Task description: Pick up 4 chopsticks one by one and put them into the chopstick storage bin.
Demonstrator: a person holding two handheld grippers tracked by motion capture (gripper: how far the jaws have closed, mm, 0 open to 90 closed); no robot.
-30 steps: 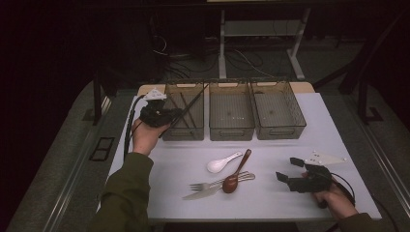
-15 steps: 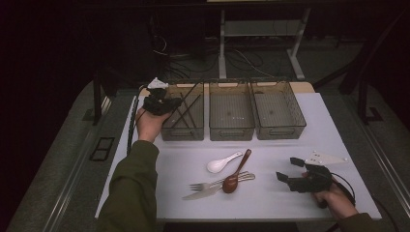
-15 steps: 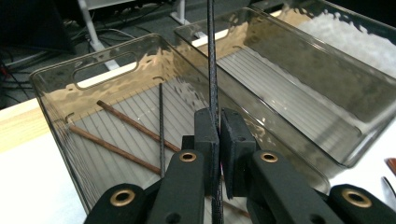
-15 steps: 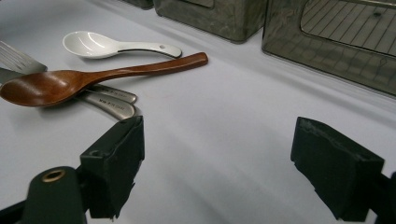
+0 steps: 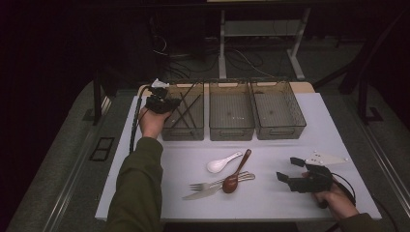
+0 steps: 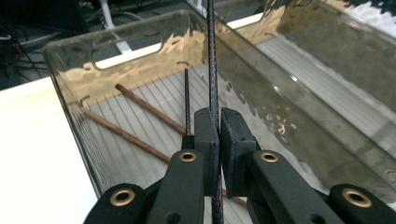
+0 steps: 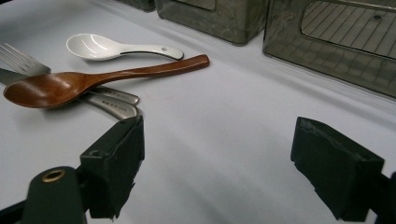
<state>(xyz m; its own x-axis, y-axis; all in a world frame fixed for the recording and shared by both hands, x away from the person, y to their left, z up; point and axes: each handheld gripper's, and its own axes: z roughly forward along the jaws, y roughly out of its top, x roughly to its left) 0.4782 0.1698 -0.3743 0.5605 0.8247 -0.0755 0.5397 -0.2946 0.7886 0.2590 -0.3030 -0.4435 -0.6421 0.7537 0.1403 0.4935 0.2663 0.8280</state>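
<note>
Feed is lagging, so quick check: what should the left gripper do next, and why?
Probably open the left gripper: its jaws are clamped on a thin black chopstick over the leftmost clear plastic bin, where two brown wooden chopsticks already lie.

Left arm extends forward along the desk's left edge; left hand [image 5: 153,122] holds the left tongs [image 5: 167,102] raised near the far left corner, jaws closed on a thin dark rod [image 6: 213,84]. Right hand [image 5: 333,197] rests near the desk's near right corner, right tongs [image 5: 290,170] level, jaws spread wide.
</note>
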